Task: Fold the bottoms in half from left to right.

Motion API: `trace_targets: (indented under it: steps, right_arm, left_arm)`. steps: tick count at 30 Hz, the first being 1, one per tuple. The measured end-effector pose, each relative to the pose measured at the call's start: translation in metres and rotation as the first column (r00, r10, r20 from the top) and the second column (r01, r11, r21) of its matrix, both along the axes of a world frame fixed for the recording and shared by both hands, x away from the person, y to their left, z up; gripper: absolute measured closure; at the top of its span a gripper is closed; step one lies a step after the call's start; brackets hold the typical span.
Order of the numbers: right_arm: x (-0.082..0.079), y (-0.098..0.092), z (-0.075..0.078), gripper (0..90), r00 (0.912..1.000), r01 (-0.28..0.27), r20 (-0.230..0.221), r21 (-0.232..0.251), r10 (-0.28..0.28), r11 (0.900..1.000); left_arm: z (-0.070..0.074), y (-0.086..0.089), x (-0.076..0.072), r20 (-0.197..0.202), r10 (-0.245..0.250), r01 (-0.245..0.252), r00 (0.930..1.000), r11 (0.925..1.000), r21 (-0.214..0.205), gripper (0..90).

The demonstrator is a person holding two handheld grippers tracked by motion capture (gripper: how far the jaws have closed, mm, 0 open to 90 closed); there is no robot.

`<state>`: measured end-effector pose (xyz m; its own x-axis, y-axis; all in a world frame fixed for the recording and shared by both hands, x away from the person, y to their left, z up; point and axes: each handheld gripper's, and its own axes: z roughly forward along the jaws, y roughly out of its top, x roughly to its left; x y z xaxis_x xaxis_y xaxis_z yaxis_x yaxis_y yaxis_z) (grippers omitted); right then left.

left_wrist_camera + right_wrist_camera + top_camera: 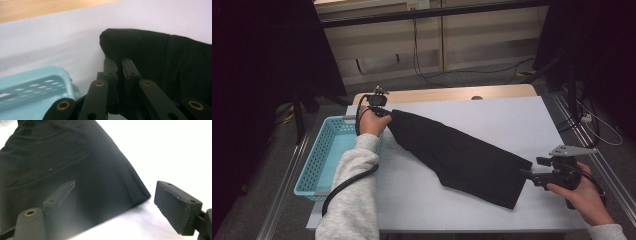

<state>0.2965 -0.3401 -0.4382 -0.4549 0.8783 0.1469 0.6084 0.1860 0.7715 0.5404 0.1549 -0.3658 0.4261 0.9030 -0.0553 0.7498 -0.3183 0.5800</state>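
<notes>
High view: black cloth (459,155) lies stretched slantwise across the white table cover (512,120), from the far left toward the near right. Left gripper (381,111) sits at the cloth's far-left end, beside the light blue basket (319,160) at the table's left edge. Left gripper view: jaws nearly together, pinching a bunched fold of the cloth (140,50), which stands lifted off the cover; basket corner (37,85) at lower left. Right gripper (528,172) rests at the cloth's near-right corner, held in the right hand (582,195). Right gripper view: jaws spread wide; one pad is over the cloth (62,165), the other over bare cover. Nothing pinched.
</notes>
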Motion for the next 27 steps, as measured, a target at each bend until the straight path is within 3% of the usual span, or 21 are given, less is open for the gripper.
trace_targets:
  steps: [5,13,17,19,20,23,24,25,26,27]
  right_arm:
    - [0.000,0.001,0.001,17.7,1.0000,-0.001,0.002,0.004,0.001,1.0000]
    - [0.000,0.002,0.000,17.7,1.0000,-0.006,0.003,-0.001,0.006,1.0000]
    - [0.000,0.004,0.000,17.7,0.9999,-0.012,0.000,-0.004,0.012,0.9999]
    - [0.000,0.005,0.000,17.7,0.9999,-0.013,-0.003,-0.005,0.012,0.9999]
    - [0.001,0.005,-0.001,17.7,0.9999,-0.015,-0.005,-0.005,0.015,0.9999]
    - [0.001,0.006,0.000,17.8,0.9998,-0.018,-0.002,-0.007,0.018,0.9998]
    - [0.001,0.007,0.000,17.8,0.9998,-0.021,-0.002,-0.004,0.021,0.9998]
    - [0.001,0.007,0.000,17.8,0.9997,-0.023,-0.001,-0.004,0.023,0.9997]
    - [0.001,0.008,0.000,17.8,0.9997,-0.022,-0.002,-0.006,0.022,0.9997]
    - [0.001,0.008,-0.001,17.9,0.9997,-0.023,-0.005,-0.007,0.023,0.9997]
  left_arm:
    - [0.005,0.001,0.000,0.001,0.010,-0.010,1.0000,0.9999,-0.003,83.7]
    - [0.008,-0.026,-0.018,0.027,-0.083,0.084,0.9962,0.9958,-0.036,83.6]
    - [0.007,-0.045,-0.031,0.051,-0.152,0.155,0.9871,0.9865,-0.054,83.5]
    - [0.006,-0.049,-0.034,0.050,-0.160,0.162,0.9859,0.9854,-0.052,83.5]
    - [0.004,-0.057,-0.039,0.061,-0.176,0.180,0.9825,0.9812,-0.070,83.6]
    - [0.002,-0.064,-0.044,0.070,-0.202,0.206,0.9769,0.9765,-0.063,83.5]
    - [0.000,-0.073,-0.051,0.082,-0.226,0.232,0.9708,0.9697,-0.076,83.6]
    - [0.000,-0.073,-0.051,0.082,-0.226,0.232,0.9708,0.9697,-0.076,83.5]
    - [-0.004,-0.081,-0.058,0.095,-0.247,0.255,0.9642,0.9632,-0.084,83.6]
    - [-0.004,-0.081,-0.058,0.095,-0.247,0.255,0.9642,0.9632,-0.084,83.5]
